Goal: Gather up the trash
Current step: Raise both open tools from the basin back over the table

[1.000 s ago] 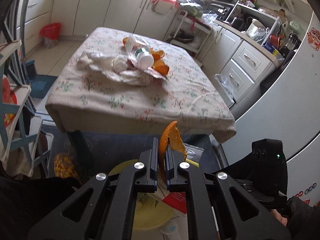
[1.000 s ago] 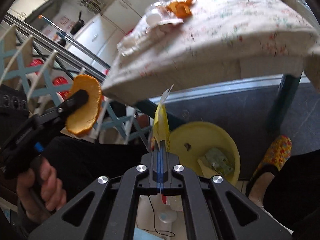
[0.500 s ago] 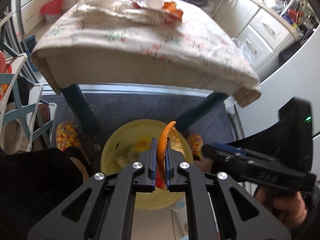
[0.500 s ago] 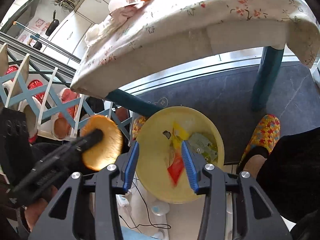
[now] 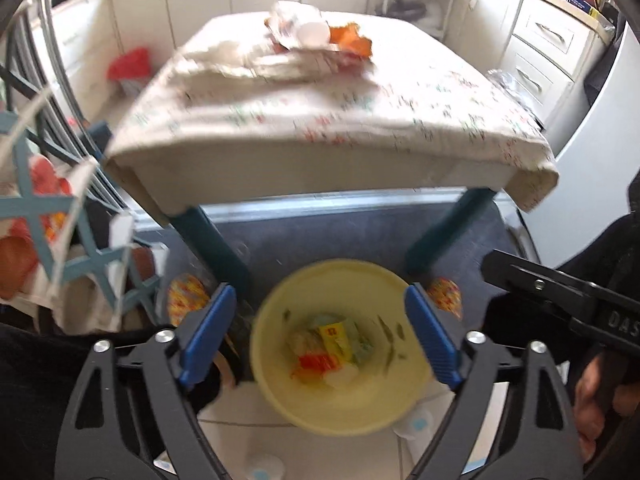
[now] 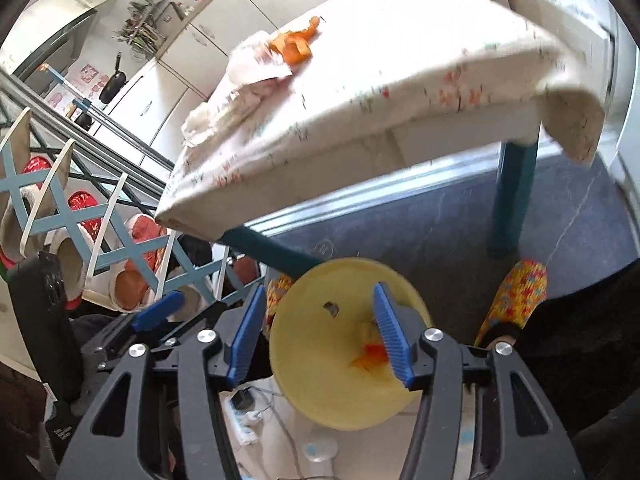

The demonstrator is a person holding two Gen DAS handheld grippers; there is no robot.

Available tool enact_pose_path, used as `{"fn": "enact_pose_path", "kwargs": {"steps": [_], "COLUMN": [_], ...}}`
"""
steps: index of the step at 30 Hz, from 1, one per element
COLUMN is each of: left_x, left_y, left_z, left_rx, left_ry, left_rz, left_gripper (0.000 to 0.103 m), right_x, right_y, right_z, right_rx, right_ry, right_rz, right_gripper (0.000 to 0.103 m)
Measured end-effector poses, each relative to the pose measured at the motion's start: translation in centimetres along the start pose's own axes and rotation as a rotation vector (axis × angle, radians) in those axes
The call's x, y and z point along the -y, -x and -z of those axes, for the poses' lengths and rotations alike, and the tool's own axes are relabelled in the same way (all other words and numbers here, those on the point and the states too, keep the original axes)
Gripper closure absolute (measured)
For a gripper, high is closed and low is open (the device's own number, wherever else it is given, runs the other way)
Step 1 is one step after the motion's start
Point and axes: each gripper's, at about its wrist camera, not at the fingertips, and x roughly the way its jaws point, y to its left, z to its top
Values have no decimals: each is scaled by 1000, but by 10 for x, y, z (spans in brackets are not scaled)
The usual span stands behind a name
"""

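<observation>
A yellow bin (image 5: 280, 384) stands on the floor in front of the table and holds wrappers and orange peel (image 5: 320, 362). My left gripper (image 5: 318, 336) hangs over the bin, open and empty. My right gripper (image 6: 320, 334) is also open and empty above the bin (image 6: 320, 380). On the table, a trash pile remains: crumpled tissues (image 5: 240, 58), a plastic bottle (image 5: 304, 28) and orange peels (image 5: 352, 40). The peels also show in the right wrist view (image 6: 294, 46).
The table (image 5: 360, 128) has a floral cloth and teal legs (image 5: 208, 240). A shoe rack (image 6: 80, 224) stands at the left. My slippered feet (image 6: 516, 296) flank the bin. Cabinets (image 5: 548, 48) line the right wall. A power strip (image 6: 244, 416) lies on the floor.
My left gripper opened and the orange peel dropped into the bin. My right gripper stayed open after letting go of the yellow wrapper. Both views tilted up toward the table.
</observation>
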Motion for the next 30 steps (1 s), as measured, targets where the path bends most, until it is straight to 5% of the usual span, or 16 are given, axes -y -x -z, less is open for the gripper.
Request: {"fn": "enact_pose_path", "kwargs": {"steps": [4, 14, 24, 30], "left_x": [3, -11, -24, -48], "left_y": [17, 58, 105, 88], "left_z": [-6, -26, -91, -102], "left_rx": [96, 230, 427, 416], "left_ry": [-12, 70, -15, 52], "left_rz": [-89, -79, -169, -199], "left_gripper": [8, 8, 8, 8], "right_x": [-8, -37, -70, -56], "right_y": [11, 55, 97, 67], "right_z": [-2, -21, -73, -76], "right_rx": [69, 296, 592, 513], "right_ry": [61, 219, 453, 392], "right_rz": [40, 124, 210, 190], "right_gripper": [37, 28, 16, 15]}}
